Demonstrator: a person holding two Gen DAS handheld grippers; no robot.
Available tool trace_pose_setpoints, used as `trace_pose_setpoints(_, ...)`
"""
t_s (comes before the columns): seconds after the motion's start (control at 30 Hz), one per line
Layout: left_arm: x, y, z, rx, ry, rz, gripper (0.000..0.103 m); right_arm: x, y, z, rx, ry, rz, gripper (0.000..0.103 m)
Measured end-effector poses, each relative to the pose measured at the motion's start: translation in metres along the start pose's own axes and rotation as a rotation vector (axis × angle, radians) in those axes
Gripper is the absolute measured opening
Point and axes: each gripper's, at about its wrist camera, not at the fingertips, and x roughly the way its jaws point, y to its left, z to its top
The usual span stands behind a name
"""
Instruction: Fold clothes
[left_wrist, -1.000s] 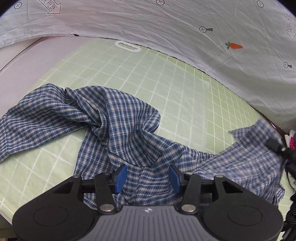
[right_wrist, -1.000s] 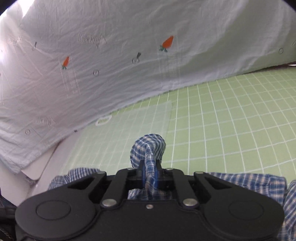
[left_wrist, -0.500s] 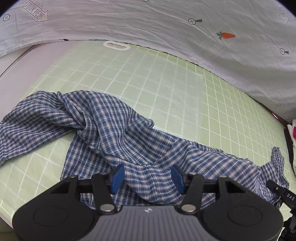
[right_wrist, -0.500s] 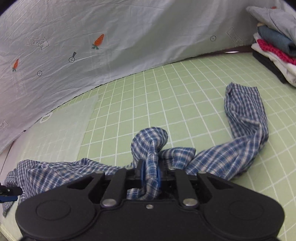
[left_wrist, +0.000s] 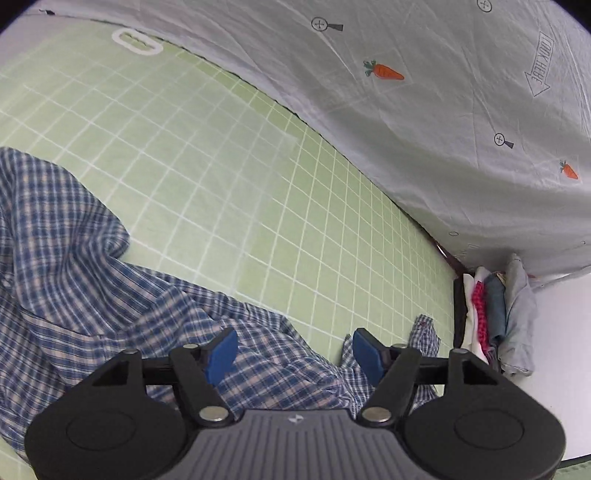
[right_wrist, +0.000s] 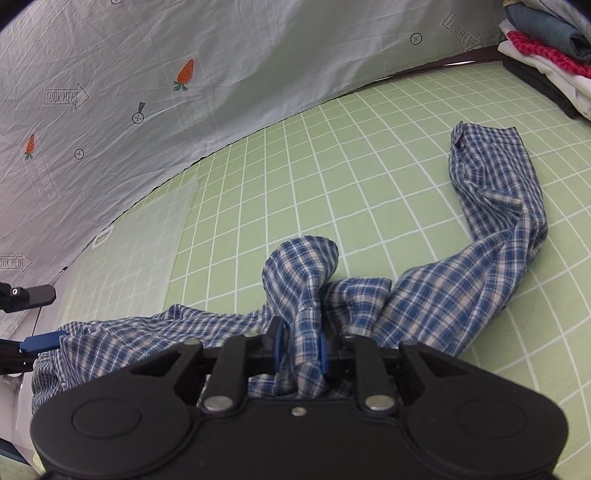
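Note:
A blue plaid shirt (left_wrist: 74, 280) lies crumpled across the green grid mat (left_wrist: 221, 166). My left gripper (left_wrist: 293, 343) hovers just over the shirt's cloth; its jaws are opening wide and nothing is pinched between them. In the right wrist view the shirt (right_wrist: 461, 280) trails one sleeve out to the right on the mat (right_wrist: 369, 166). My right gripper (right_wrist: 301, 343) has a bunched fold of the shirt standing up between its blue pads; its jaws are opening slightly, with the cloth still filling the gap. A blue finger of the left gripper (right_wrist: 40, 341) shows at the left edge.
A pale sheet printed with carrots and arrows (left_wrist: 443, 110) hangs along the far side of the mat. A stack of folded clothes (left_wrist: 495, 314) sits past the mat's right end, also seen as the stack (right_wrist: 546, 48). A translucent board (right_wrist: 147, 258) lies on the mat's left part.
The right gripper came down and the shirt now rests on the mat, sleeve stretched right. The left view swung to the right and its jaws spread wider. The right jaws parted a little.

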Motion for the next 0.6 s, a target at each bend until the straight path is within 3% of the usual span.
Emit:
trace_pose_setpoints(0.17,0.040,-0.014,0.001,0.082,0.112,0.129,0.076,0.004,-0.010,0.005,0.025,0.036,0.042,0.028)
trace_pose_setpoints(0.27,0.063,-0.014,-0.005,0.115,0.197,0.166,0.081,0.007,-0.011,0.007,0.019,0.055,0.058,0.029)
trace_pose_setpoints(0.43,0.080,-0.013,-0.019,0.117,0.237,0.198,0.081,0.012,-0.011,0.010,-0.004,0.076,0.085,0.028)
trace_pose_setpoints(0.47,0.079,-0.011,-0.021,0.117,0.232,0.200,0.079,0.012,-0.010,0.010,-0.006,0.076,0.089,0.025)
trace_pose_setpoints(0.6,0.066,-0.011,-0.021,0.132,0.197,0.220,0.042,0.005,-0.005,0.015,-0.020,0.040,0.096,0.015)
